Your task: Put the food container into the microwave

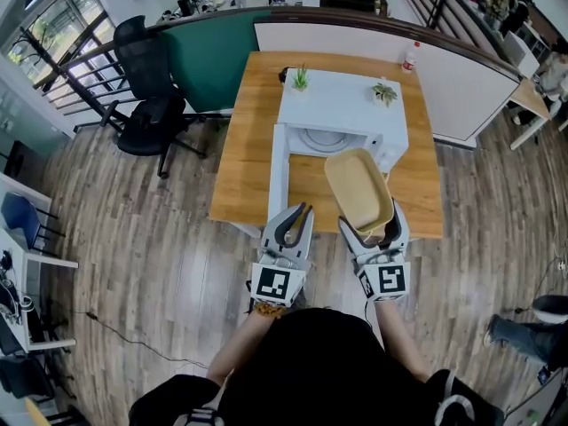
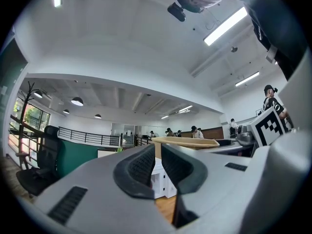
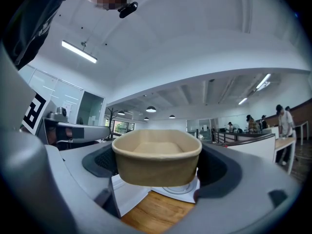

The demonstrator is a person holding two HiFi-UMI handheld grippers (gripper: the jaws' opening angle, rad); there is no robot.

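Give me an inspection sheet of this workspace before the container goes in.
Surface: light wooden table, mostly bare.
Job's things: white microwave, door open; tan oval paper container, empty, held before it.
Clutter: two small potted plants on the microwave; red-capped clear bottle at the table's far right corner.
Grippers: left gripper fingers together, empty; right gripper fingers clamped on the container.
Cables: thin black cable on the floor, left.
Surroundings: black office chair, wood-plank floor.

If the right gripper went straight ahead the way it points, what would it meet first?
Probably the open white microwave: the right gripper, shut on the beige oval food container, points at its cavity, though depth is unclear.
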